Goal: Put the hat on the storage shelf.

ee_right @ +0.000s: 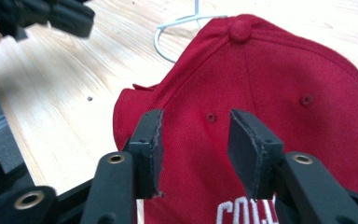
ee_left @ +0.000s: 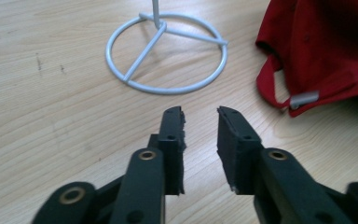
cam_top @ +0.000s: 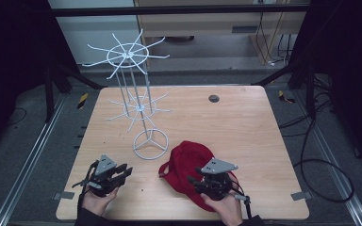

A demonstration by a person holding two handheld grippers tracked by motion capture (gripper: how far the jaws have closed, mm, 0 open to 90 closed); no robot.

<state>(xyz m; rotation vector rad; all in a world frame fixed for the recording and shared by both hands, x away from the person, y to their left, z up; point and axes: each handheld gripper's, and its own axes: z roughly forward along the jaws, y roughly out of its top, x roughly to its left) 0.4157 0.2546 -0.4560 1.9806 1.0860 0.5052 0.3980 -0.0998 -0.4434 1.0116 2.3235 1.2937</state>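
Red cap (cam_top: 187,162) sits on the table (cam_top: 245,132) near the front edge, right of centre, just beside the round base of the white wire rack (cam_top: 141,108). From the high view the near half of the cap is covered by the right gripper (cam_top: 199,180) and the hand behind it, so the brim can't be made out there.

In the right gripper view the cap's crown and top button show clearly, but the white lettering at the bottom edge is cut off and unreadable. The right gripper's fingers (ee_right: 151,149) stand partly apart above the red cloth, with fabric seen through the gap; the pads are not pressing on it, so nothing is gripped.

Over to the left gripper (cam_top: 119,173), held above bare table left of the cap. In the left gripper view its fingers (ee_left: 175,140) are parted by a modest gap with only wood between them. Ahead of them lie the rack's ring base and, to the right, the cap's back opening with its strap and a small grey buckle (ee_left: 304,99).

The rack's upper spokes reach past the table's far edge against a dim background.
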